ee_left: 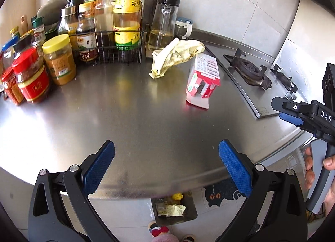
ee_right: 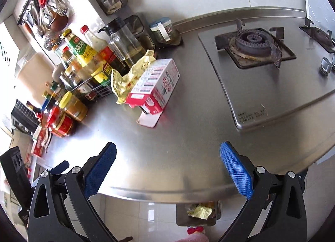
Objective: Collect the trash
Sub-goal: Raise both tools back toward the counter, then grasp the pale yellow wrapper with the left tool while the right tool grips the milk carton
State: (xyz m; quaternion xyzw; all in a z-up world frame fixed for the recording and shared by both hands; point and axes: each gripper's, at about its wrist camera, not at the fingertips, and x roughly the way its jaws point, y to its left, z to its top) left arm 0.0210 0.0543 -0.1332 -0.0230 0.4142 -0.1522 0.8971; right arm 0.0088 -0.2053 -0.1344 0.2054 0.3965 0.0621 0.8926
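Looking from the left wrist, the left gripper (ee_left: 166, 166) is wide open and holds nothing. A red box (ee_left: 203, 78) lies on the counter (ee_left: 129, 116), just beside a yellow wrapper (ee_left: 175, 55). The box looks light and a bit stiff, so its long sides seem good to pinch. The wrapper looks soft and crinkly.

From the right wrist, the right gripper (ee_right: 167, 168) is wide open too. The box (ee_right: 155, 87) hides part of the wrapper (ee_right: 129, 74). The bin (ee_right: 199, 212) below is half hidden; maybe it holds more trash.
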